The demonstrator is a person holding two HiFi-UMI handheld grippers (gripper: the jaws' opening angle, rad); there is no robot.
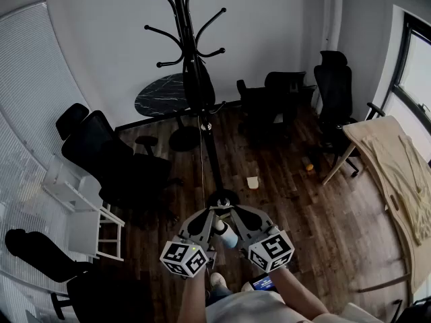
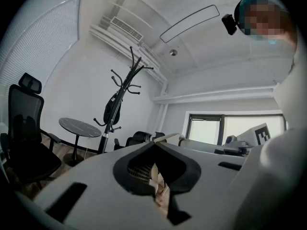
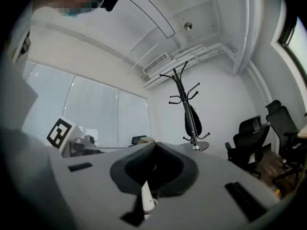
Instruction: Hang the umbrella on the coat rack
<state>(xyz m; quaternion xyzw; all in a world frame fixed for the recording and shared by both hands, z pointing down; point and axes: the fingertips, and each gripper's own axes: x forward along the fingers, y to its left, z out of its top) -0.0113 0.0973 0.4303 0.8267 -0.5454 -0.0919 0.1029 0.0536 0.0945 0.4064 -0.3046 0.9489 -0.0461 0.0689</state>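
The black coat rack (image 1: 182,19) stands on the wood floor ahead of me. A folded black umbrella (image 1: 199,79) hangs from one of its lower hooks, against the pole. Both grippers are low and close to my body, far from the rack. My left gripper (image 1: 210,211) and right gripper (image 1: 232,211) are shut with nothing in them, tips angled toward each other. The left gripper view shows the gripper (image 2: 154,143) with jaws together, and the rack (image 2: 125,83) and umbrella (image 2: 112,110) beyond. In the right gripper view the gripper (image 3: 153,145) is likewise shut, with the rack (image 3: 184,87) and umbrella (image 3: 192,121) in the distance.
A round dark table (image 1: 161,94) stands behind the rack. Black office chairs (image 1: 108,157) and a white cart (image 1: 74,200) are at the left, more chairs (image 1: 333,86) at the back right. A cloth-covered table (image 1: 397,163) lines the right side. A small cup (image 1: 252,182) sits on the floor.
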